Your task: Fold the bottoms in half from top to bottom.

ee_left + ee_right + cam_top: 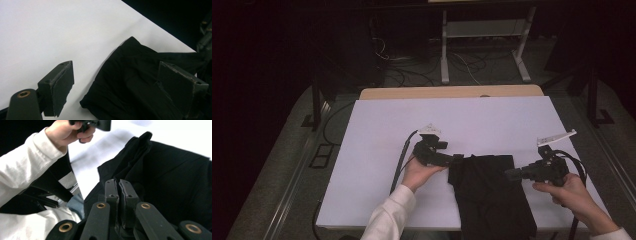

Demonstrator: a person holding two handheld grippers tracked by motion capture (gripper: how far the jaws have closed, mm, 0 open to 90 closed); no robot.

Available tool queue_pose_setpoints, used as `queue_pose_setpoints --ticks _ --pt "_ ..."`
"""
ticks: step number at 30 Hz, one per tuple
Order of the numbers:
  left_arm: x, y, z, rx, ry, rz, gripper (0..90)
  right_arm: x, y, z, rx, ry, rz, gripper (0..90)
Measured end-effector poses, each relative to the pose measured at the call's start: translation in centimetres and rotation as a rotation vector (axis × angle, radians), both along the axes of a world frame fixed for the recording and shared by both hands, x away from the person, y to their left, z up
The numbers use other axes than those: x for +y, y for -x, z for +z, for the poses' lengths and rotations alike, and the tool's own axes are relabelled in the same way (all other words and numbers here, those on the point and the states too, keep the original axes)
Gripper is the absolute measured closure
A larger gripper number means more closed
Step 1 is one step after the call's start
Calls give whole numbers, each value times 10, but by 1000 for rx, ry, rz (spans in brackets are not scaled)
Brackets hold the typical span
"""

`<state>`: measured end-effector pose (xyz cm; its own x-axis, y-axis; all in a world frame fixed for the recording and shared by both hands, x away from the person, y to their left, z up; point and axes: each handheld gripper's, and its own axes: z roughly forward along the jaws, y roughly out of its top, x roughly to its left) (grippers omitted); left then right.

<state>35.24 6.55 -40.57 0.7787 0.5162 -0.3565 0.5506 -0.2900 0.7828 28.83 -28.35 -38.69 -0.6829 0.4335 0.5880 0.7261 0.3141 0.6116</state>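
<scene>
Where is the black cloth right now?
In the high view the black cloth lies at the table's near edge, right of centre, between the left tongs and right tongs.

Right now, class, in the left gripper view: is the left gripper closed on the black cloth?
No: the left gripper stands wide open, one jaw over the white table, the other over the black cloth.

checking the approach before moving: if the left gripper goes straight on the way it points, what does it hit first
Most likely the black garment: the left gripper stands open, the cloth's folded edge lying just ahead between its jaws on the white table. Its height above the cloth is unclear.
</scene>
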Motion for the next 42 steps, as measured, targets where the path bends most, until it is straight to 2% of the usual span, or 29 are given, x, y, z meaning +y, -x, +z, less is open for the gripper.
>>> queue_pose_setpoints --ticks 14,22,30,35,40,42 --pt "-5 -1 3 -6 -1 -9 140 11 27 -5 12 28 105 842" --pt "-5 -1 3 -8 -3 -6 140 16 36 -23 49 70 227 841" --pt "-8 -1 3 -10 -9 -13 140 29 47 -34 76 154 375 836" --pt "-9 -1 2 -9 -11 -20 139 34 50 -42 92 190 414 828" --pt "-9 -1 2 -6 -11 -20 139 35 52 -49 118 213 426 825" --pt "-10 -1 2 -6 -11 -21 138 34 54 -49 115 230 441 817"
